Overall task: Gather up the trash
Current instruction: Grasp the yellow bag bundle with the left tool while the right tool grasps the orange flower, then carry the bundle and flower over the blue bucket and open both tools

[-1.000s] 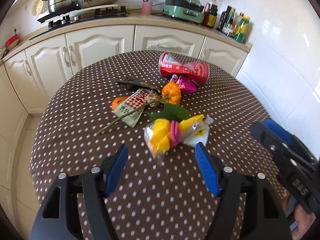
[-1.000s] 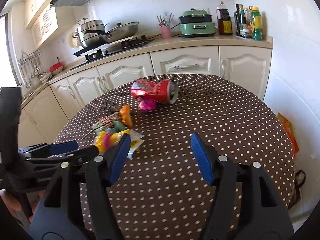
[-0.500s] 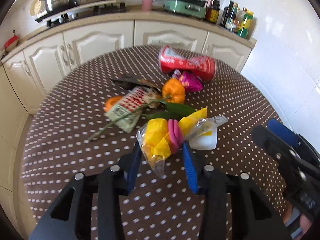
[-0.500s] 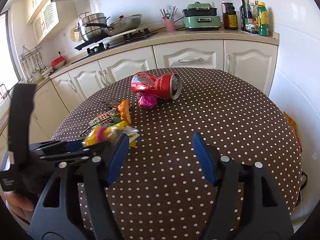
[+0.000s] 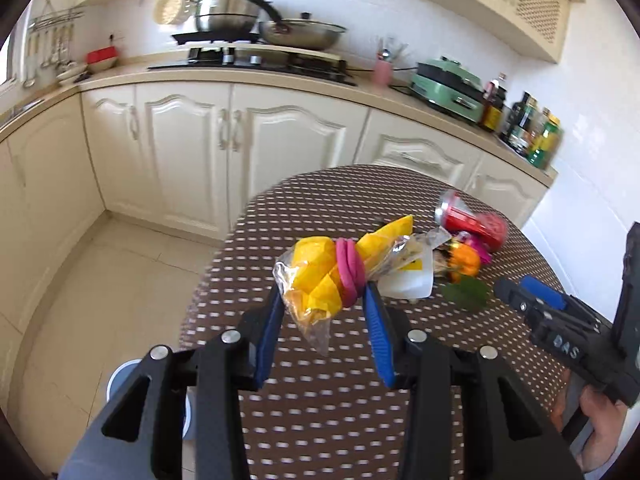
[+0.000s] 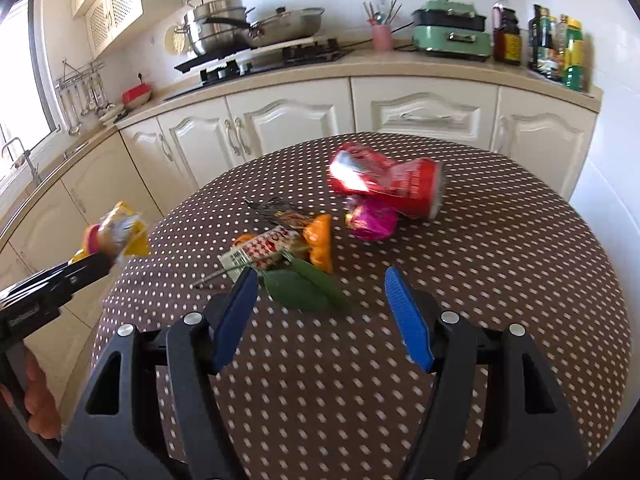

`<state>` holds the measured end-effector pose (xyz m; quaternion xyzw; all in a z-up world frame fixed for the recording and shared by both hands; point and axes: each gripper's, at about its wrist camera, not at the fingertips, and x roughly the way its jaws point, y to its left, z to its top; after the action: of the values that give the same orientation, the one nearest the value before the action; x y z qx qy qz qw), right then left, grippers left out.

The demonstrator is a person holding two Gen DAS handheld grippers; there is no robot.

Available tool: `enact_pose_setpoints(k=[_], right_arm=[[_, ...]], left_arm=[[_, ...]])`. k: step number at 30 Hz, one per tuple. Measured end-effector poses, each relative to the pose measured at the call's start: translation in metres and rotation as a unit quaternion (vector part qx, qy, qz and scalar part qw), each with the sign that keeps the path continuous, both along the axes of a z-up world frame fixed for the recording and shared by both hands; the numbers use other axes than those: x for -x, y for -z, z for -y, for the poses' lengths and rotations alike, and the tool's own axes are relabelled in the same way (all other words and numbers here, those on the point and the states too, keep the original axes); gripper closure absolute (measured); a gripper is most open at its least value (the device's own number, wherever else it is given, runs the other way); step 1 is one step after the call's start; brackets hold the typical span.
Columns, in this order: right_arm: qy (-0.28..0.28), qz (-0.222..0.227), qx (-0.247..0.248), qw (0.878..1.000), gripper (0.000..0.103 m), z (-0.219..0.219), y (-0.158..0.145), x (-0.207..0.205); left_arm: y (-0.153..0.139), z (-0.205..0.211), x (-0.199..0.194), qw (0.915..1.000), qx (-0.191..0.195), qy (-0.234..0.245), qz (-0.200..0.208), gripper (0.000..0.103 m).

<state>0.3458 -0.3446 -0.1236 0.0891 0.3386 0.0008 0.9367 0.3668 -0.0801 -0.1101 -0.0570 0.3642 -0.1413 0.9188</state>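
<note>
My left gripper point(image 5: 325, 308) is shut on a yellow plastic wrapper bundle with a pink band point(image 5: 326, 270) and holds it up above the left edge of the round dotted table point(image 5: 320, 420); the bundle also shows in the right wrist view point(image 6: 114, 230). My right gripper point(image 6: 320, 304) is open and empty, low over the table just in front of a green leaf point(image 6: 304, 286). Beyond it lie a printed wrapper point(image 6: 262, 250), orange peel point(image 6: 320, 242), a pink wrapper point(image 6: 372, 220) and a crushed red can point(image 6: 384, 184).
Cream cabinets point(image 6: 280, 128) and a counter with stove, pots and bottles stand behind the table. A blue-rimmed bin point(image 5: 120, 380) sits on the tiled floor left of the table, below my left gripper. A white wall is at the right.
My left gripper shut on the yellow bundle, lifted it off the table and swung left toward the floor side. My right gripper moved forward toward the leaf and wrappers.
</note>
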Motion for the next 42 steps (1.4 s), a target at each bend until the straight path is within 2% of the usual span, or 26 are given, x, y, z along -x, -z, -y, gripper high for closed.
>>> enact_pose_setpoints(k=[7,9,10,12,13,21,27,30,37,42], right_arm=[[0.005,-0.021,-0.002,1.0,0.038,0.0,0.013,-0.043],[0.008,-0.029,0.007,1.0,0.066,0.0,0.019,-0.051],[0.005,-0.036,0.002,0.999,0.085,0.001,0.023,-0.055],[-0.001,-0.038,-0.014,0.999,0.086,0.003,0.027,-0.055],[-0.001,-0.034,-0.006,0.999,0.089,0.002,0.025,-0.051],[-0.001,0.034,0.026,0.999,0.091,-0.021,-0.007,-0.002],[-0.05,0.073,0.019,0.996,0.091,-0.066,-0.036,0.028],[-0.088,0.085,0.016,0.992,0.091,-0.104,-0.045,0.036],[-0.176,0.07,0.009,0.982,0.091,-0.203,-0.03,0.031],[-0.238,0.044,0.011,0.97,0.091,-0.28,-0.003,0.025]], left_arm=[[0.009,-0.025,-0.01,0.9998,0.007,-0.015,-0.007,0.064],[0.012,-0.029,-0.01,0.9998,0.011,-0.014,-0.009,0.064],[0.012,-0.031,-0.01,0.9998,0.012,-0.014,-0.009,0.064],[0.013,-0.033,-0.006,0.9998,0.013,-0.012,-0.008,0.064],[0.013,-0.034,-0.004,0.9998,0.014,-0.011,-0.007,0.064],[0.004,-0.058,0.022,0.9995,0.023,-0.019,0.008,0.064],[-0.004,-0.093,0.047,0.9981,0.027,-0.051,0.021,0.064],[-0.006,-0.118,0.059,0.9966,0.024,-0.074,0.027,0.064],[0.009,-0.184,0.081,0.9886,-0.017,-0.147,0.025,0.064],[0.038,-0.243,0.092,0.9792,-0.037,-0.199,0.0,0.064]])
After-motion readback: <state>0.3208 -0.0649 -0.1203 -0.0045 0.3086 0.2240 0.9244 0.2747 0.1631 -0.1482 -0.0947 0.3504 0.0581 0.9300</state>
